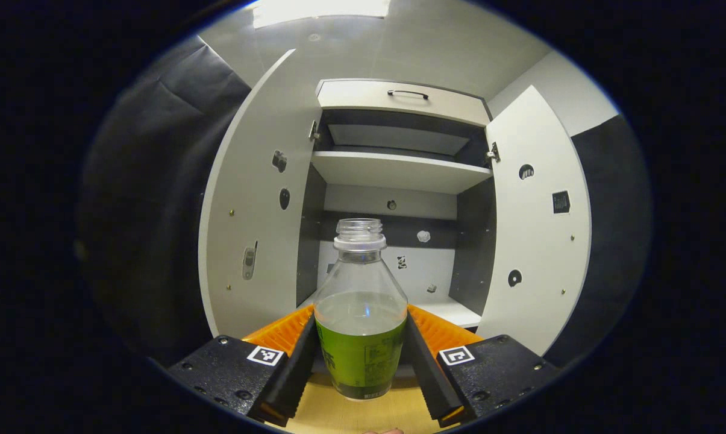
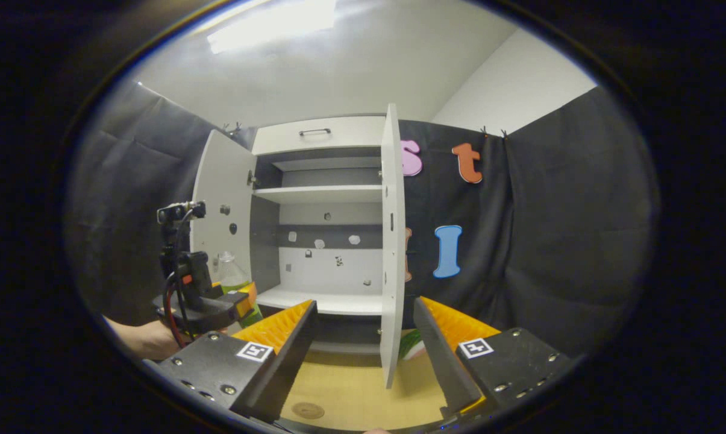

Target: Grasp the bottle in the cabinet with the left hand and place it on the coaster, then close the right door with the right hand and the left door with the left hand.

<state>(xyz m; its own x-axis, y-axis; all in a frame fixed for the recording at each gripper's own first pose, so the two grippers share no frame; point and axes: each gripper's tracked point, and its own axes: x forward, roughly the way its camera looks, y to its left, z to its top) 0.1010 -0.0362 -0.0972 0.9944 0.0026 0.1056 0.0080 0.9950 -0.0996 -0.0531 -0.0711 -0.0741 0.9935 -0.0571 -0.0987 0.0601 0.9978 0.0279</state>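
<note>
Behind the wooden table (image 2: 350, 386), the cabinet (image 1: 399, 175) is standing with both doors swung wide. Clamped on the bottle (image 1: 360, 313), the left gripper (image 1: 360, 367) is holding it upright outside the cabinet; judging by the task, it should be lowering it level onto the coaster (image 2: 308, 410). Right gripper (image 2: 363, 355) is hanging open, facing the right door (image 2: 391, 241).

A clear bottle (image 1: 360, 307) with a green label stands at the centre of the left gripper view. Behind it, the cabinet (image 1: 399, 172) is white with dark grey inner sides. The table (image 2: 350, 386) at the bottom of the right gripper view is pale wood, with a round brown coaster (image 2: 308, 410).
</note>
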